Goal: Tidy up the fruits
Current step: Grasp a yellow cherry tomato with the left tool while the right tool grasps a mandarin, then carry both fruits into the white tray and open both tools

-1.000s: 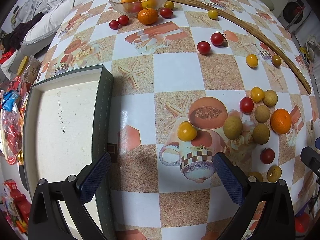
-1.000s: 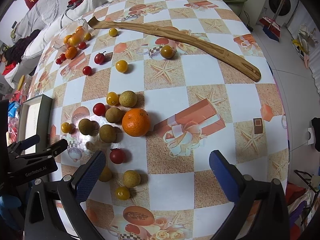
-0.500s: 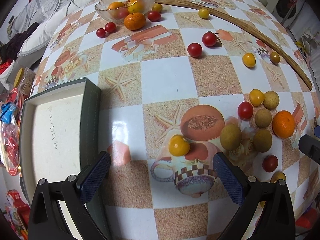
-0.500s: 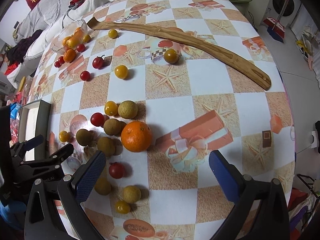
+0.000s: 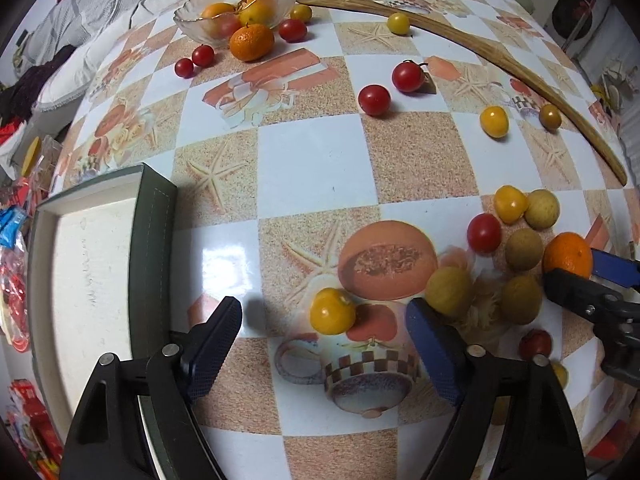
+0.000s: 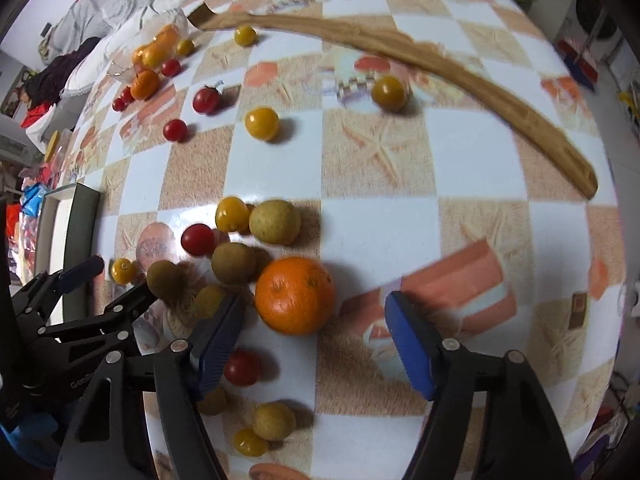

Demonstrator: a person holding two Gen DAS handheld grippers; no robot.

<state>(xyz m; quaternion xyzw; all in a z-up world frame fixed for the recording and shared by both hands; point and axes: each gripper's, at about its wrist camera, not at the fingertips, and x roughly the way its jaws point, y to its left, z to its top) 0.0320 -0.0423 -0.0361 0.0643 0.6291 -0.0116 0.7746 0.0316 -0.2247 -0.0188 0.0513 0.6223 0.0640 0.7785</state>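
My left gripper (image 5: 324,344) is open, low over the table, with a yellow cherry tomato (image 5: 332,311) between its fingers, untouched. A brown longan (image 5: 449,292) lies by its right finger. My right gripper (image 6: 314,340) is open, with the big orange (image 6: 295,295) just ahead between its fingers. Red tomatoes (image 6: 197,239), yellow tomatoes (image 6: 232,214) and longans (image 6: 274,222) cluster around the orange. A glass bowl (image 5: 192,26) with oranges stands far back. More tomatoes (image 5: 374,99) lie scattered mid-table.
An open dark-green box with a white inside (image 5: 92,280) lies at the left. A long curved wooden stick (image 5: 500,64) runs along the back right. Snack packets (image 5: 12,240) lie past the table's left edge. The right gripper shows in the left wrist view (image 5: 592,280).
Both grippers have moved forward and down. The left now brackets the yellow tomato. The right has closed in on the orange. Both jaws have narrowed somewhat.
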